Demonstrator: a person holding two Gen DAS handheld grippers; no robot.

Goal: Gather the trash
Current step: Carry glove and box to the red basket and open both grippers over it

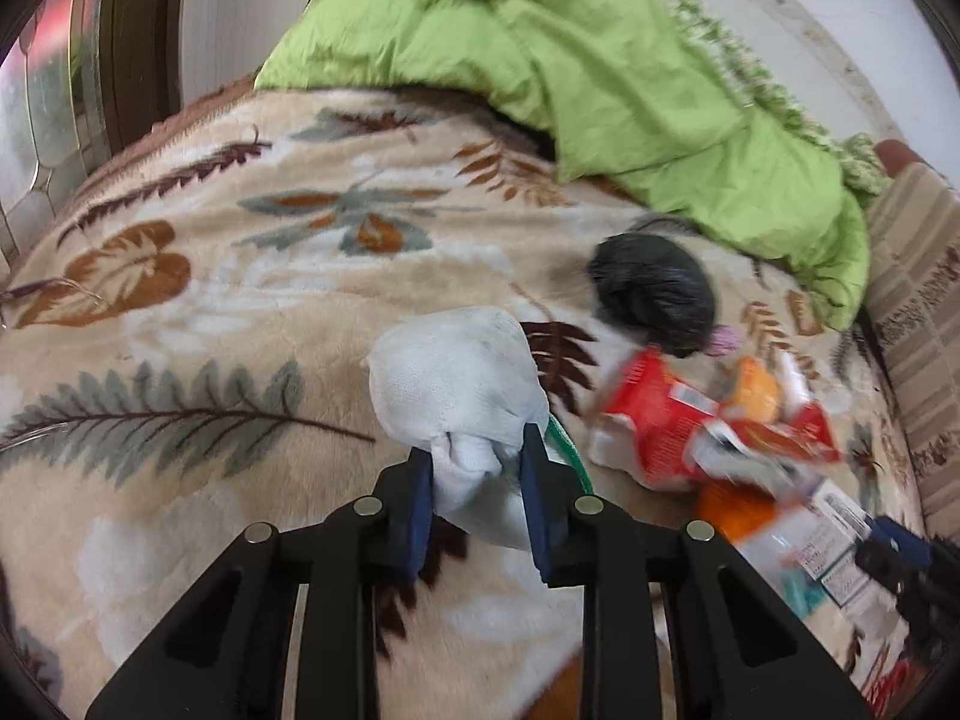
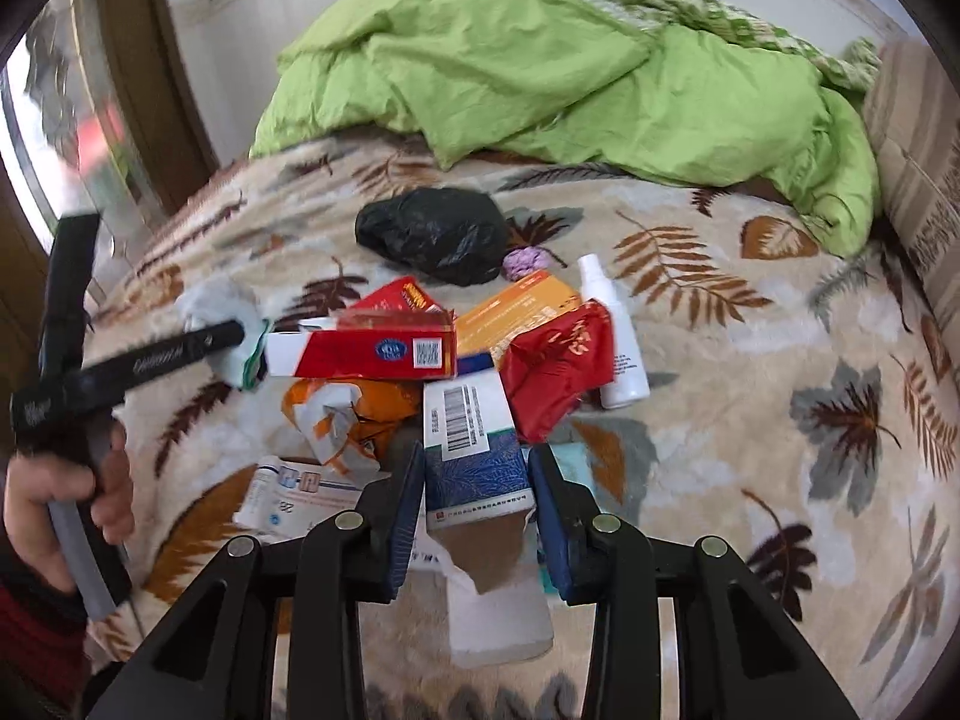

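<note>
My left gripper (image 1: 477, 474) is shut on a crumpled white tissue wad (image 1: 456, 384) and holds it above the leaf-patterned blanket (image 1: 180, 300). In the right wrist view that gripper shows at left, with the tissue (image 2: 219, 306) at its tip. My right gripper (image 2: 477, 480) is closed around a torn blue and white carton (image 2: 474, 450) at the near edge of the trash pile. The pile holds a red and white box (image 2: 366, 351), an orange box (image 2: 522, 306), a red wrapper (image 2: 558, 366), an orange wrapper (image 2: 354, 414), a white bottle (image 2: 618, 342) and a black plastic bag (image 2: 435, 234).
A green duvet (image 2: 540, 78) is heaped at the back of the bed. A striped cushion (image 2: 918, 168) stands at the right edge. A door and window (image 2: 78, 120) are at far left. A small purple ball (image 2: 525, 261) lies beside the black bag.
</note>
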